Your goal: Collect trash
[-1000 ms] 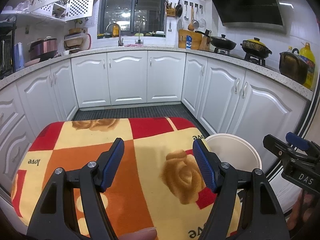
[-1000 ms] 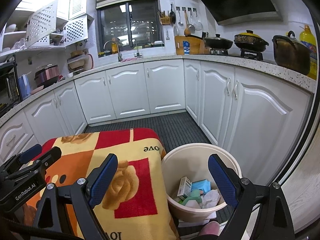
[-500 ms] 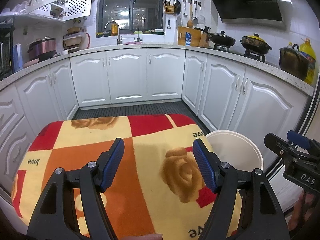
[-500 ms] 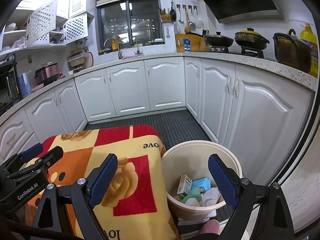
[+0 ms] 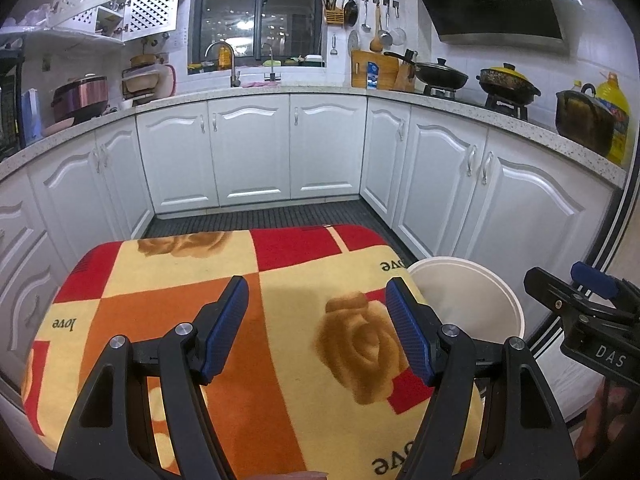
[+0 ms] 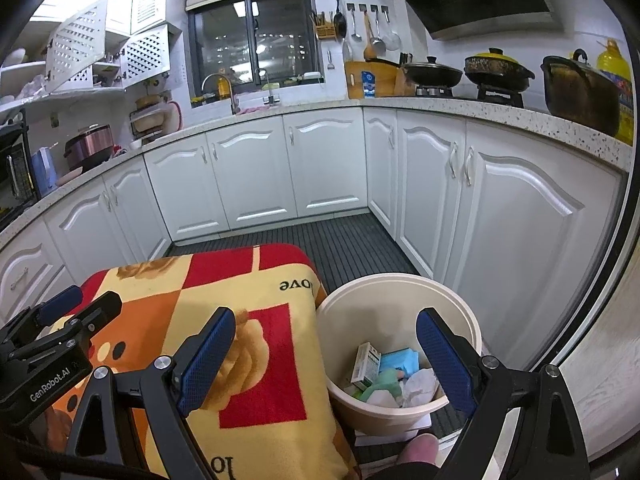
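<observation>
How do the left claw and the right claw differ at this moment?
The left claw hangs over the patterned blanket, while the right claw straddles the blanket's edge and the cream bin. The right claw's jaws stand wider than the left claw's. Only the right claw's view shows the trash in the bin. Both are open and empty.

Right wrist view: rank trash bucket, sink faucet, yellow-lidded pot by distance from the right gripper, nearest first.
From the right gripper:
1. Trash bucket, directly below and ahead, beside the blanket-covered table.
2. Yellow-lidded pot, on the stove along the right-hand counter.
3. Sink faucet, at the far counter under the window.
</observation>
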Demonstrator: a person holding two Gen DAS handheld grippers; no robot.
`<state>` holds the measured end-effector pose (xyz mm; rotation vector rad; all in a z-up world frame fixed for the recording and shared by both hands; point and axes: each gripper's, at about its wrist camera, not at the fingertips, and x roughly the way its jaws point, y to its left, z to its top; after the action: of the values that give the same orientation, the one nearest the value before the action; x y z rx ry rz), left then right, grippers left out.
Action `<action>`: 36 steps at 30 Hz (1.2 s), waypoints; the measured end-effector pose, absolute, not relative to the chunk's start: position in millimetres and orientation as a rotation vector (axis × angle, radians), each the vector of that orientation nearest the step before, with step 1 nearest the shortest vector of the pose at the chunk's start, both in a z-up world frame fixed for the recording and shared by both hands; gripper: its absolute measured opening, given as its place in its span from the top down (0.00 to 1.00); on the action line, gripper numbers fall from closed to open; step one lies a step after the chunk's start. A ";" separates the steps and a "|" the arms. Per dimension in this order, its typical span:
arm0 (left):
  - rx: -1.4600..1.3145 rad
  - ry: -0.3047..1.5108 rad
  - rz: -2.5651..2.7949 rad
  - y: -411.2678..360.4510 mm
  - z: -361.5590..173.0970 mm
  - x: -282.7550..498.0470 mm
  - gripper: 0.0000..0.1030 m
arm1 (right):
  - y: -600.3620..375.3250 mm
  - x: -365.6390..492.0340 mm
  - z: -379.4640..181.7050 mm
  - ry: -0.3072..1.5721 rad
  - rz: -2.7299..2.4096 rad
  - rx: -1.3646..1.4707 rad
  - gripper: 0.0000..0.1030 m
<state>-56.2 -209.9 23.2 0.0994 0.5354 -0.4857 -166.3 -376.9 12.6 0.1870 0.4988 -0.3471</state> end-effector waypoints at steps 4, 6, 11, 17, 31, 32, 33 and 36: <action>0.103 0.539 -0.490 -211.9 22.7 -55.7 0.32 | -378.0 -166.4 14.0 0.496 -0.350 0.185 0.12; 0.104 0.542 -0.492 -212.4 22.2 -55.2 0.32 | -378.0 -166.2 14.1 0.498 -0.350 0.186 0.12; 0.105 0.542 -0.493 -214.0 21.5 -55.5 0.32 | -378.6 -165.8 14.0 0.504 -0.349 0.184 0.12; 0.106 0.546 -0.497 -215.4 21.4 -54.5 0.32 | -379.0 -164.8 12.3 0.514 -0.347 0.185 0.12; 0.112 0.554 -0.508 -219.8 17.0 -54.2 0.32 | -378.3 -163.0 10.4 0.526 -0.348 0.176 0.12; 0.111 0.554 -0.509 -219.8 16.3 -53.9 0.32 | -378.2 -162.5 10.0 0.527 -0.348 0.177 0.12; 0.112 0.552 -0.509 -219.8 16.3 -53.9 0.32 | -378.6 -162.1 9.5 0.527 -0.348 0.178 0.12; 0.114 0.543 -0.509 -219.0 15.2 -53.3 0.32 | -379.8 -160.1 7.2 0.537 -0.345 0.184 0.12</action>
<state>-53.3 -219.0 15.2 0.1145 0.5426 -0.5087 -160.1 -379.8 7.2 0.1838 0.5366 -0.3454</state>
